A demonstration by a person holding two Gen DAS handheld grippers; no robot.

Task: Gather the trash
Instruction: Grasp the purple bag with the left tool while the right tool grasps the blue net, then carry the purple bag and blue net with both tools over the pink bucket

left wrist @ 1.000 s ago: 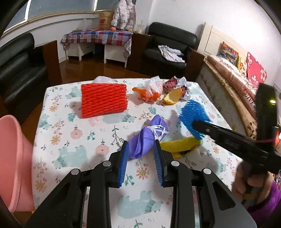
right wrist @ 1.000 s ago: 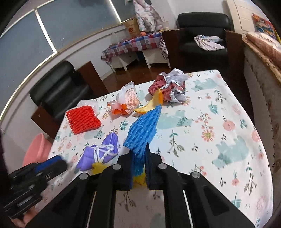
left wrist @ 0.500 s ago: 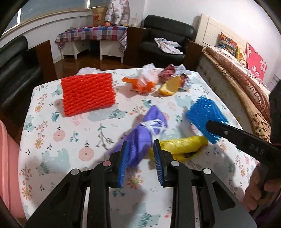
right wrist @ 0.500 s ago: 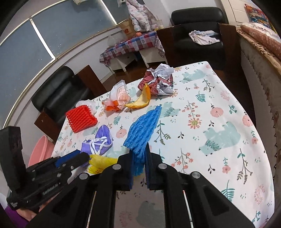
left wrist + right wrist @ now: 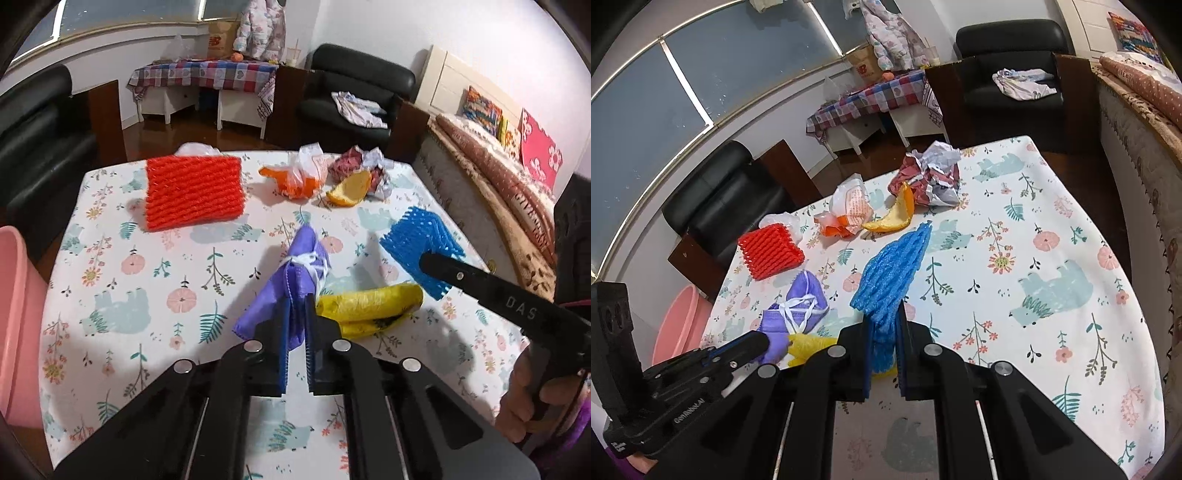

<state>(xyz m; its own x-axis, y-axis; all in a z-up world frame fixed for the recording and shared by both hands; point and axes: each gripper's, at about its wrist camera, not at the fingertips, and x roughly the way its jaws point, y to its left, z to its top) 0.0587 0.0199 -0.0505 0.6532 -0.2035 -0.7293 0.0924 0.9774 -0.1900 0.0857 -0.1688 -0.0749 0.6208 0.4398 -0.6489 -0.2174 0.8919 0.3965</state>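
On the flowered counter [image 5: 110, 258]: left hand-held gripper [image 5: 295, 325], jaws just closed, pinching a purple face mask [image 5: 295, 273] beside a yellow bag [image 5: 369, 304]; right hand-held gripper [image 5: 884, 332] clamped on blue foam netting [image 5: 894, 273]. Red foam netting [image 5: 194, 192] and orange peel [image 5: 351, 188] lie farther back.

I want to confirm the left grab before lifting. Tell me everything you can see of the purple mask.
The purple mask is soft non-woven fabric, folded into a bundle and tied round its middle with its white ear loops. It lies on the flowered tablecloth, its near end pinched in the left claw, whose jaws have just closed on it. Its near right side touches the yellow bag. The blue foam net, held by the right claw, stays clear.
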